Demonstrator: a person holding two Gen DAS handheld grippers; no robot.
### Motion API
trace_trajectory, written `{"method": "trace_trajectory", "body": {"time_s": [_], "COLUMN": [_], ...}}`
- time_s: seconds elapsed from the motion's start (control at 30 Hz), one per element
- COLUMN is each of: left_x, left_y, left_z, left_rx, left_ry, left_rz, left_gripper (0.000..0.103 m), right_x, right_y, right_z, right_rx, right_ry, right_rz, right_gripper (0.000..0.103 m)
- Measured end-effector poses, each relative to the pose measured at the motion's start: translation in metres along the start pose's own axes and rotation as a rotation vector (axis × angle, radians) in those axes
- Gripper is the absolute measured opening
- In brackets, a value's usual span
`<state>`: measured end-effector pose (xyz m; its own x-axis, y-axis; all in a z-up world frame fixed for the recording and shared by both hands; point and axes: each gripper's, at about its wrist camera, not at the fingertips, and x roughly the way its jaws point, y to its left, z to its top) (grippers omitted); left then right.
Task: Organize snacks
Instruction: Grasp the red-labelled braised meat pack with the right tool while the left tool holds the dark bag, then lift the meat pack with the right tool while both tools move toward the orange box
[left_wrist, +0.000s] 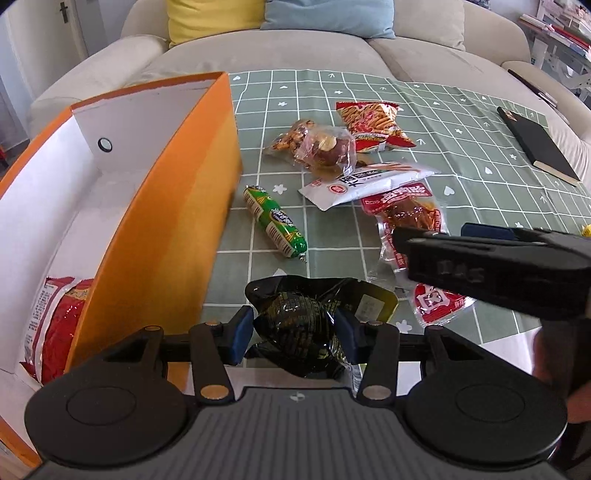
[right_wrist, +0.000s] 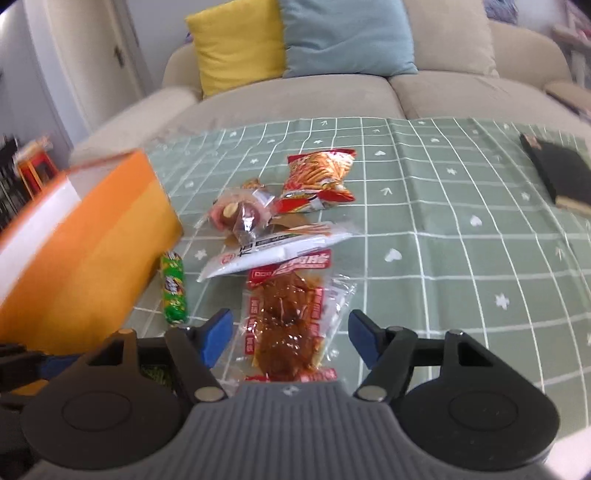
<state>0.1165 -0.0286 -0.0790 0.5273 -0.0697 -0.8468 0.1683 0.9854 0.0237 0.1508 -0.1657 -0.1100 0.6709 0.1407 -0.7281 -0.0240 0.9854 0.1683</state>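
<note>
- Orange cardboard box with white inside (left_wrist: 159, 206), open-topped, stands at the left on the green grid-patterned tablecloth (left_wrist: 461, 122). One red crinkly snack bag (left_wrist: 55, 325) already lies inside, against the near wall. Risk: the box wall rises close beside the left tool; a packet carried low could catch the rim and drop outside.
- Loose snacks lie in a cluster right of the box, several overlapping. Risk: lifting one may drag its neighbour.
- Right gripper (right_wrist: 291, 338): jaws apart, straddling the clear pouch of red-brown sauced meat with red labels (right_wrist: 286, 325), pads not touching it. No earlier picture, so motion not noted. Risk: slick film, pads may pinch only a loose edge and slip.
- Left gripper (left_wrist: 293, 338): blue pads closed on the black glossy foil packet with gold print (left_wrist: 299, 328). Grip looks to sit on bulging wrapper; it may squirm free in transit.
- Right tool body overhangs the pouch in the left view; the two tools work close and may bump.
- Writing: white flat sachet (left_wrist: 365, 181) and the pouch labels carry Chinese characters, not legible. Green sausage-shaped tube (left_wrist: 275, 221) shows a barcode-like strip; brand unreadable.
</note>
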Motion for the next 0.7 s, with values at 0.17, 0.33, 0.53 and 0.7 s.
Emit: {"method": "trace_trajectory", "body": {"time_s": [0.17,0.33,0.53,0.7], "left_x": [0.005,0.011,0.012,0.01], "left_y": [0.002,0.001,-0.004,-0.008], "left_z": [0.0,-0.002,-0.006,-0.012], "left_rx": [-0.006,-0.003,0.027,0.058], "left_ry": [0.005,0.032,0.053,0.063], "left_rz": [0.0,-0.022,-0.03,-0.063], "left_gripper": [0.054,0.054,0.061,0.076], "right_x": [0.017,0.009,-0.007,-0.028], "right_y": [0.01,0.004,-0.001,-0.004], "right_z": [-0.003,-0.01,-0.018,-0.027], "right_rx": [-0.053,-0.045,-0.045,-0.069], "right_ry": [0.057,0.049,0.054,0.034], "right_rz": [-0.045,-0.024,-0.009,0.0], "right_gripper": [0.066,0.049,0.037,0.031]}}
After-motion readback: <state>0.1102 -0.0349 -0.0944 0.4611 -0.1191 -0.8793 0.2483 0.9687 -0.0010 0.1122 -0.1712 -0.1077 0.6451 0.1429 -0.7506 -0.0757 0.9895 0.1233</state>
